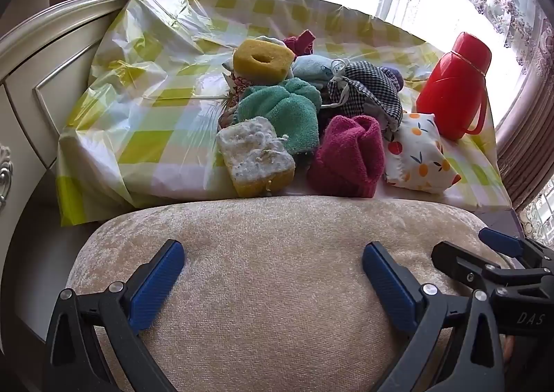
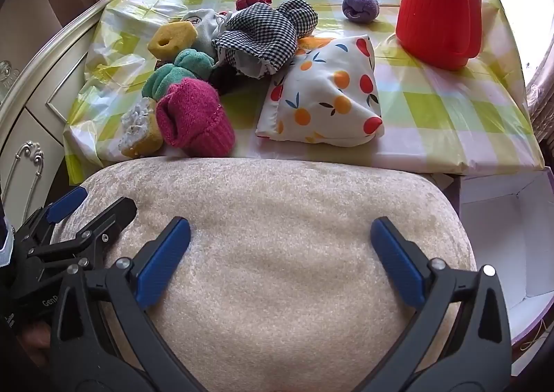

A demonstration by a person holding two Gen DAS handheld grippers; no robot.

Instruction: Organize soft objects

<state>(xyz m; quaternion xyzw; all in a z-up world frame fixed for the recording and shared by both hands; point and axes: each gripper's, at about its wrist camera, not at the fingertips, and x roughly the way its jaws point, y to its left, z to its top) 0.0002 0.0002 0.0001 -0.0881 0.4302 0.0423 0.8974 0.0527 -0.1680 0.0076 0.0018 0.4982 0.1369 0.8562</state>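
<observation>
A heap of soft things lies on the checked table cover (image 1: 138,122): a yellow ring sponge (image 1: 263,61), a green towel (image 1: 284,111), a white-topped sponge (image 1: 254,160), a magenta towel (image 1: 346,156), a checkered cloth (image 1: 367,90) and a fruit-print pouch (image 1: 419,156). The pouch (image 2: 325,104), magenta towel (image 2: 195,118) and a purple sock ball (image 2: 360,7) show in the right wrist view. My left gripper (image 1: 273,264) and right gripper (image 2: 280,246) are both open and empty above a beige cushioned seat (image 1: 277,270), short of the heap.
A red thermos (image 1: 453,83) stands at the table's right. An open white box (image 2: 505,236) sits low to the right of the seat. A cream dresser (image 1: 31,80) is on the left. Curtains and a bright window are behind.
</observation>
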